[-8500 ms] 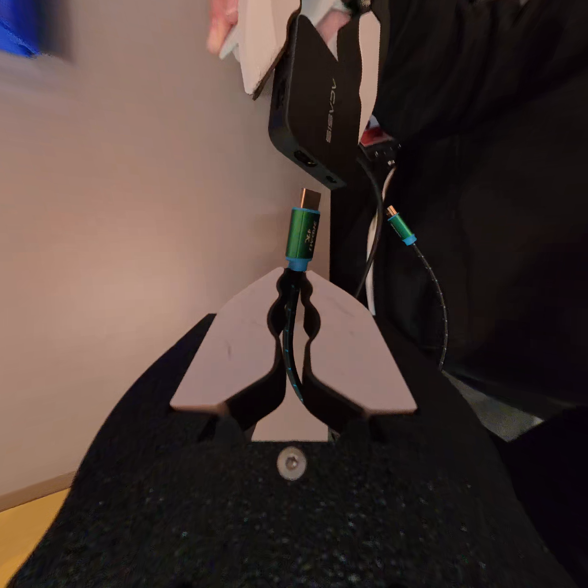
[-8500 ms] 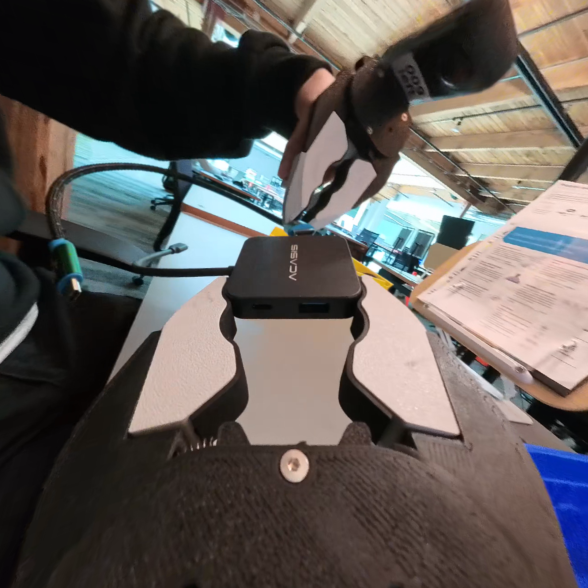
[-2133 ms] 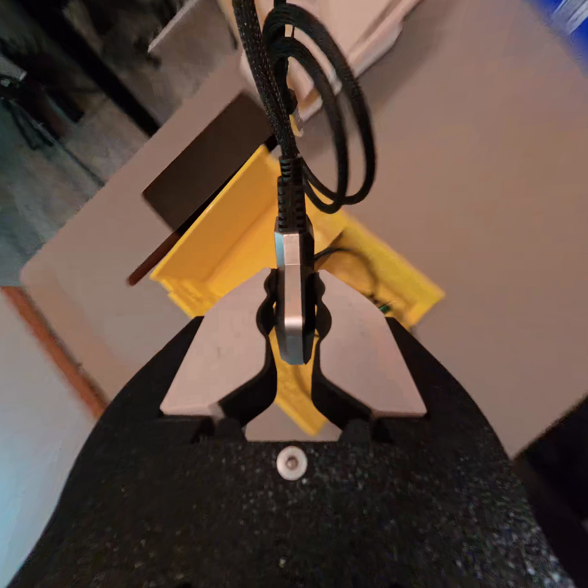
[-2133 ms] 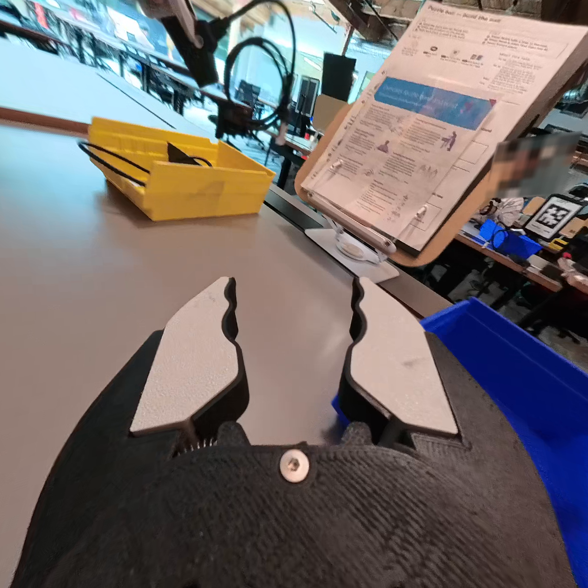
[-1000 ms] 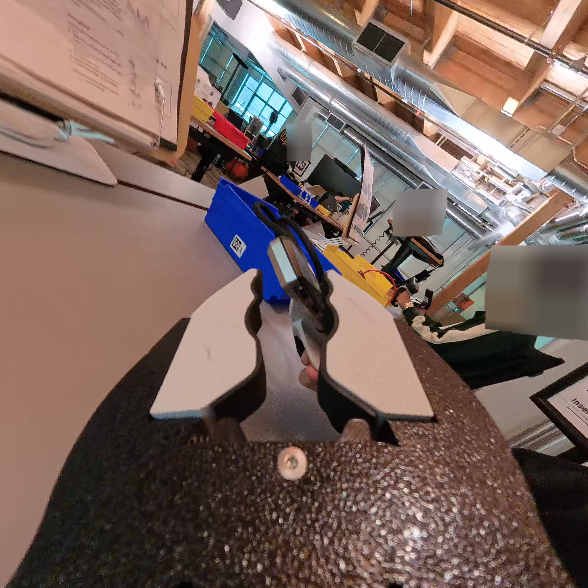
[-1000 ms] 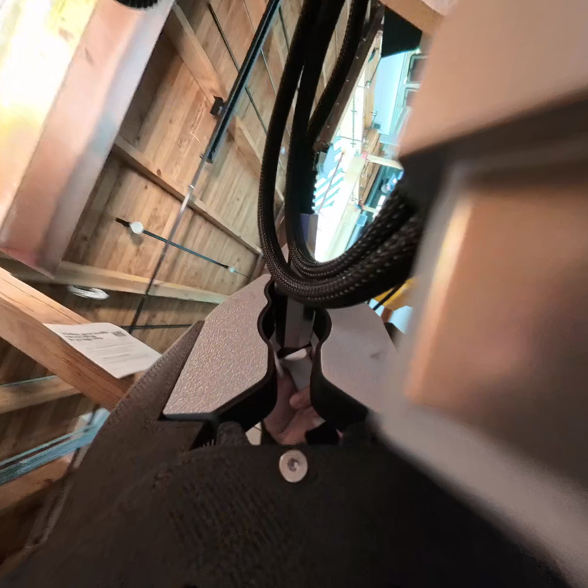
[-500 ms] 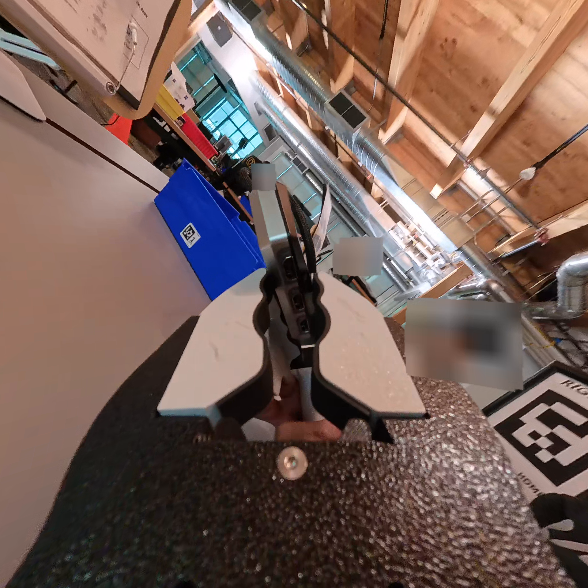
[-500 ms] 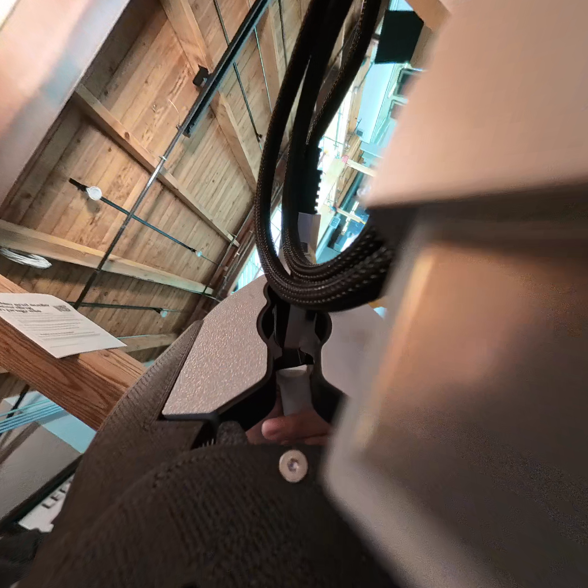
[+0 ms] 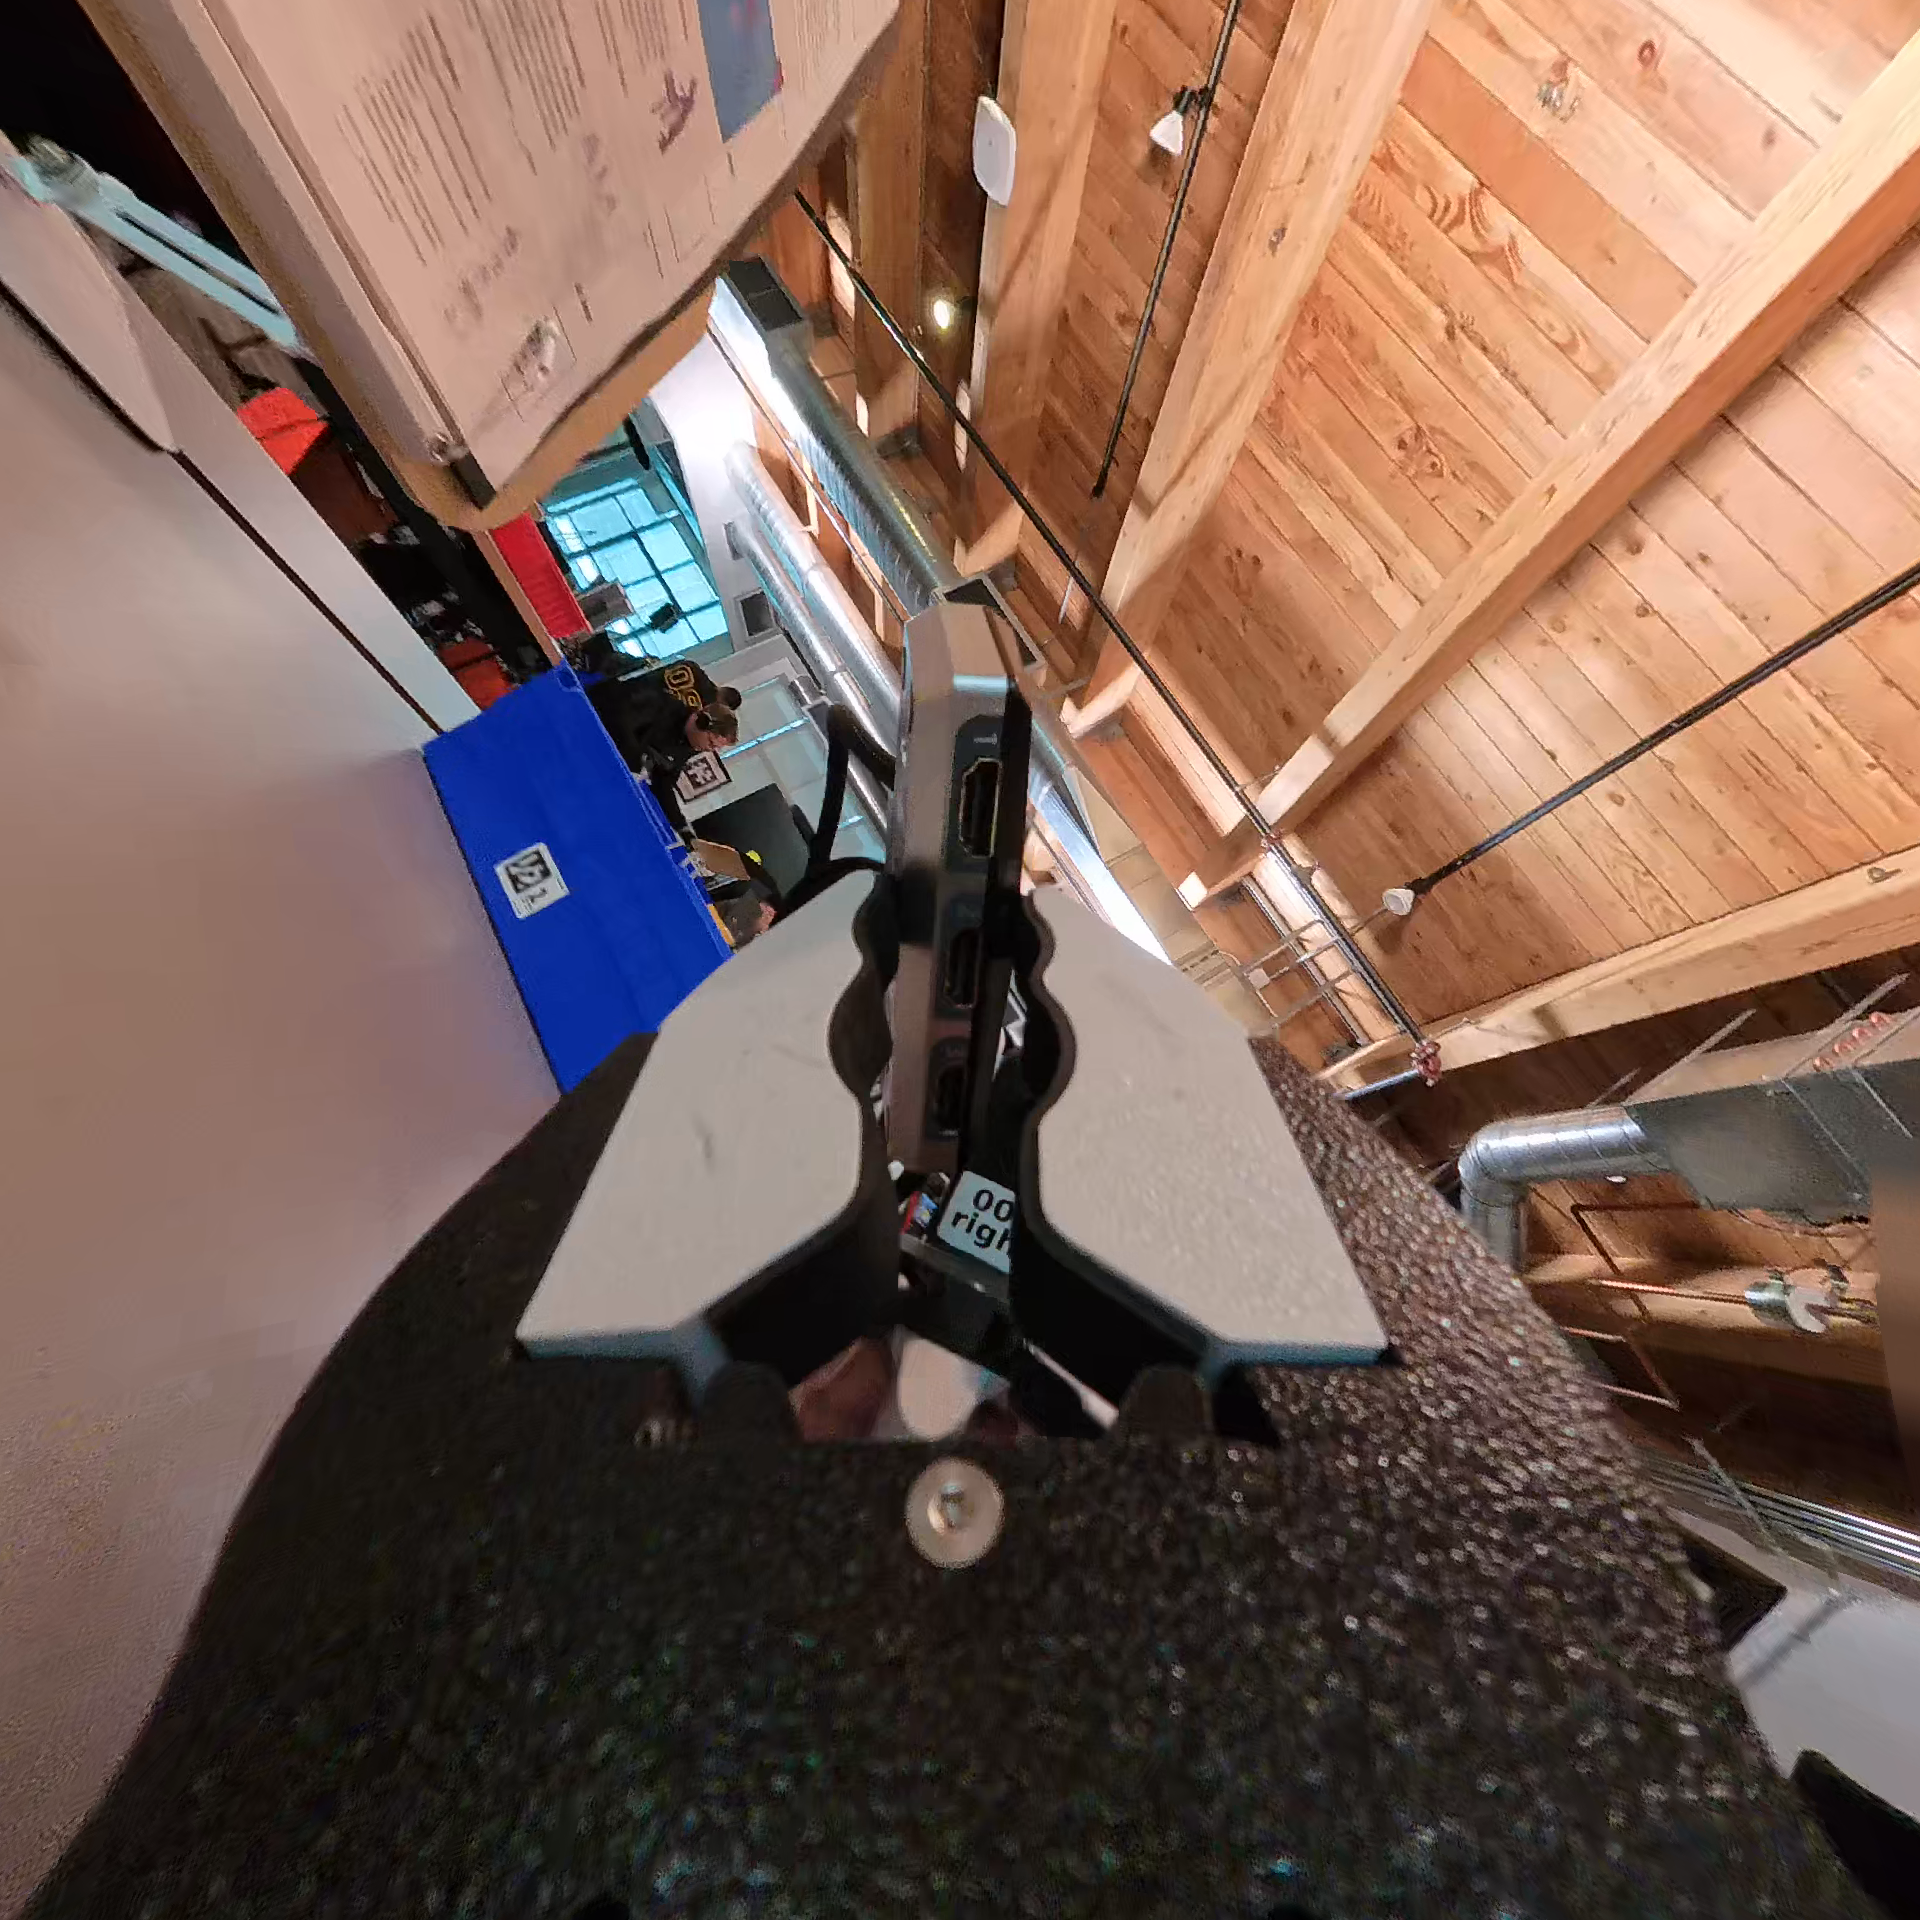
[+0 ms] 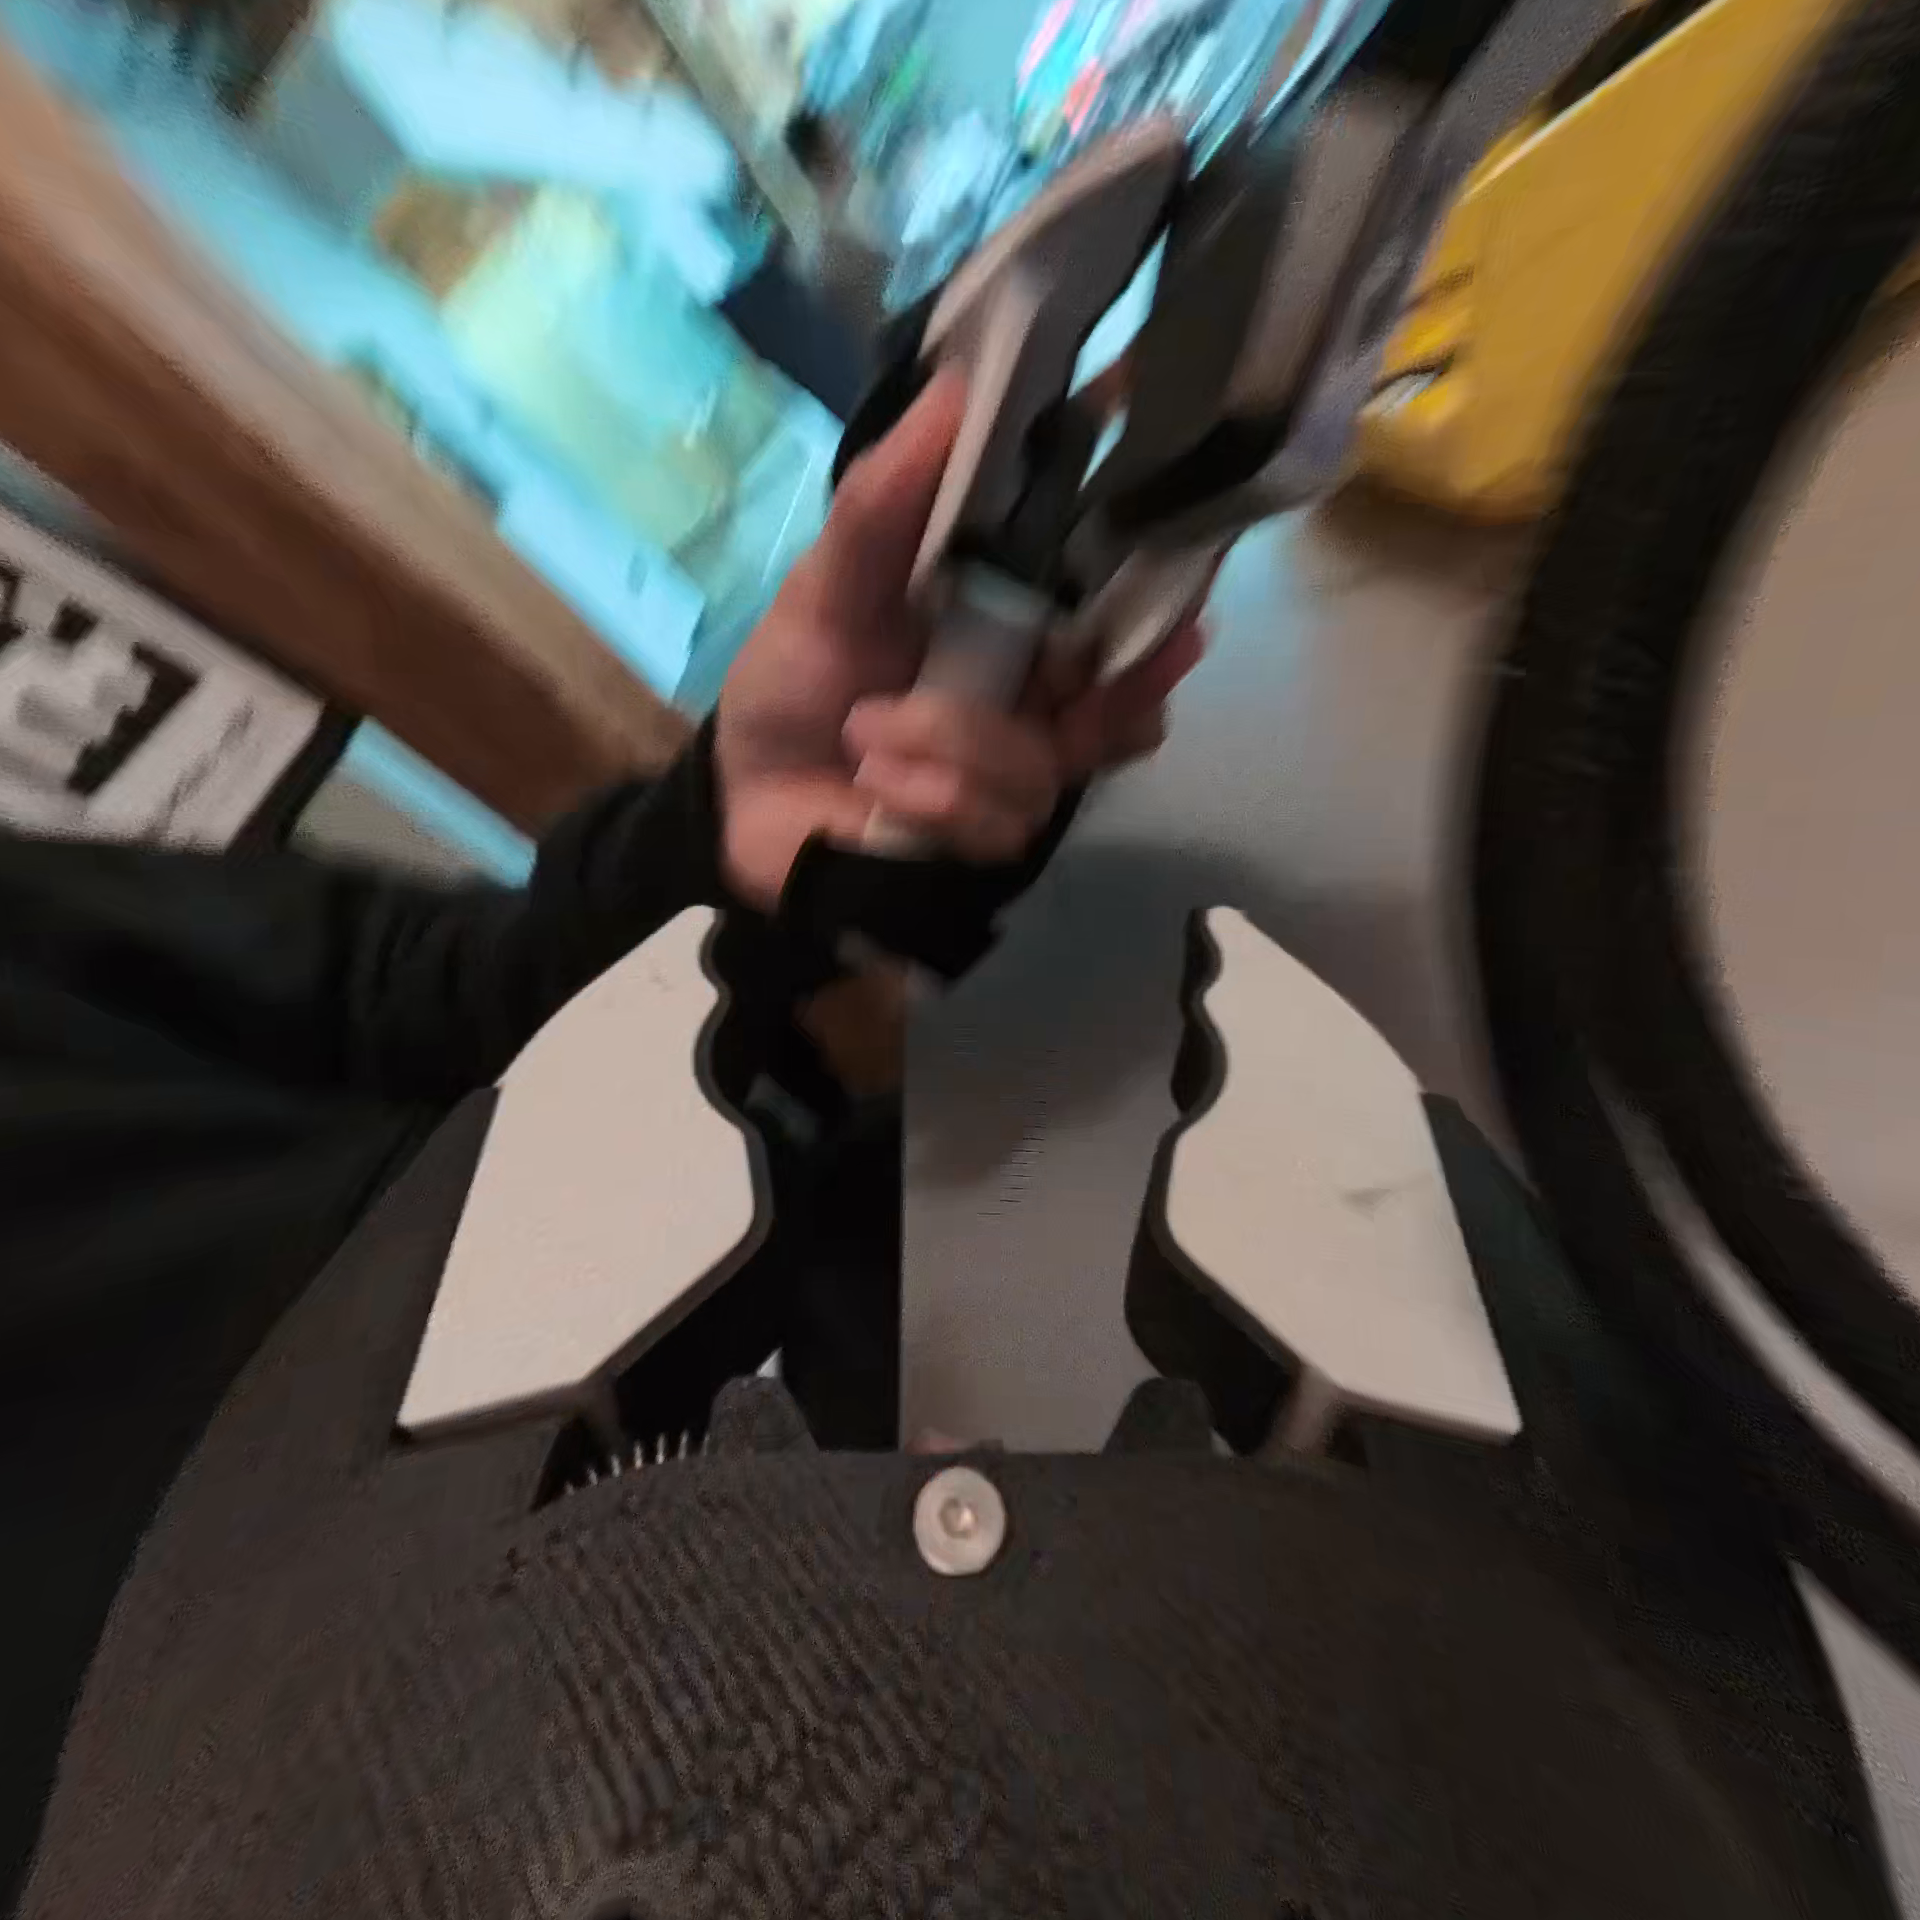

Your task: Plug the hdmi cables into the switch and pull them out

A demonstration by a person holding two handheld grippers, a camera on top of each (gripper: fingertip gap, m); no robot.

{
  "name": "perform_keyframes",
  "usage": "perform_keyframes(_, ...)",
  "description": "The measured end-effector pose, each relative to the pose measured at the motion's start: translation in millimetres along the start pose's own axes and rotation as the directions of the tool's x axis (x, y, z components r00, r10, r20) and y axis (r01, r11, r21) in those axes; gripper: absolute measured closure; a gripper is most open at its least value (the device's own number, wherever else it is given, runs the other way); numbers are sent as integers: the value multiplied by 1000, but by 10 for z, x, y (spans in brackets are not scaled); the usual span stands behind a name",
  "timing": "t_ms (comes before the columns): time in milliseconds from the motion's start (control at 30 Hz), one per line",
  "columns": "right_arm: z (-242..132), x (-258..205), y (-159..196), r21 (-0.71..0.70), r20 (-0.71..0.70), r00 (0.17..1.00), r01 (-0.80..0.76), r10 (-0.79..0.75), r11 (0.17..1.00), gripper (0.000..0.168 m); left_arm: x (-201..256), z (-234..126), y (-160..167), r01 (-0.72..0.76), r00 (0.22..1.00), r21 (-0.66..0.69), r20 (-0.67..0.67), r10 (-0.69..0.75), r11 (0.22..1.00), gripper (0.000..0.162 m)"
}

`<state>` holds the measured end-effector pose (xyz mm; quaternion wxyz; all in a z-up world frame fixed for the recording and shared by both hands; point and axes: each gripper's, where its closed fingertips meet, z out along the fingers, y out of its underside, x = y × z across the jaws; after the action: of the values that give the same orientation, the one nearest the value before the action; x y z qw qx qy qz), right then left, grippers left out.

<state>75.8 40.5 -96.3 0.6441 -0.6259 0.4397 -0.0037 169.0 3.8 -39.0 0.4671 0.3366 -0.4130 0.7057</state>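
Observation:
My left gripper [image 9: 951,956] is shut on the grey HDMI switch [image 9: 940,727] and holds it upright, off the table. Three ports [image 9: 977,805] on the switch's narrow side face me and look empty. A black cable [image 9: 831,790] shows behind the switch. The right wrist view is blurred by motion. My right gripper [image 10: 956,956] is open with nothing clamped between its fingers. Beyond it a hand [image 10: 831,707] holds the left gripper [image 10: 1039,416]. A thick black cable [image 10: 1538,831] arcs over the table on the right.
A blue bin [image 9: 561,883] stands on the pale table [image 9: 208,935] left of the switch. A board with a paper sheet [image 9: 499,208] hangs over the table's far side. A yellow bin [image 10: 1558,260] sits at the upper right. A dark sleeve [image 10: 312,987] fills the left.
My right gripper was shut on a cable plug; now it is open, and its view has swung from the ceiling to the table. My left gripper has tilted the switch further upward.

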Motion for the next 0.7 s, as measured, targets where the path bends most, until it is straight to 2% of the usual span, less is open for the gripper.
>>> perform_keyframes(100, -141, -291, 345, -245, 140, 980, 173, -142, 954, 95, 2, -69, -89, -20, 999, -7, 40, 20, 1000, 141)
perform_keyframes(167, -316, -388, 510, -342, 193, 910, 413, -367, 844, 95, -6, -107, -117, -28, 998, -24, 62, 29, 999, 141)
perform_keyframes(233, -480, -302, 364, -336, 93, 719, 674, -689, 658, 96, -41, -132, -96, -12, 997, -71, 79, 18, 997, 141)
perform_keyframes(267, -567, -277, 132, -296, -27, 588, 768, -809, 568, 99, -53, -140, -88, 4, 997, -88, 82, 4, 996, 141)
perform_keyframes(300, -679, -304, -159, -239, -171, 473, 831, -864, 502, 103, -60, -144, -66, 18, 997, -114, 82, -9, 993, 141)
perform_keyframes(333, -822, -363, -434, -166, -313, 421, 858, -851, 486, 109, -64, -143, -33, 24, 997, -144, 82, -12, 989, 141)
perform_keyframes(367, -970, -403, -628, -94, -411, 427, 859, -805, 504, 111, -62, -137, 10, 27, 997, -177, 79, -13, 984, 141)
perform_keyframes(433, -1191, -357, -799, -25, -509, 439, 852, -740, 523, 104, -44, -107, 141, 47, 997, -267, 65, -31, 962, 141)
perform_keyframes(467, -1270, -286, -825, -42, -550, 398, 865, -734, 500, 104, -31, -89, 212, 57, 998, -316, 56, -41, 947, 141)
perform_keyframes(500, -1305, -216, -802, -84, -561, 354, 875, -748, 476, 104, -17, -74, 286, 63, 998, -369, 45, -50, 927, 141)
perform_keyframes(567, -1276, -87, -692, -165, -529, 324, 867, -784, 470, 100, -8, -54, 399, 75, 997, -450, 40, -63, 890, 141)
perform_keyframes(633, -1229, -17, -705, -181, -550, 279, 880, -787, 438, 101, -7, -44, 508, 89, 996, -511, 45, -77, 855, 141)
perform_keyframes(700, -1096, -26, -648, -140, -506, 319, 886, -802, 441, 112, 14, -27, 614, 115, 993, -550, 41, -110, 827, 141)
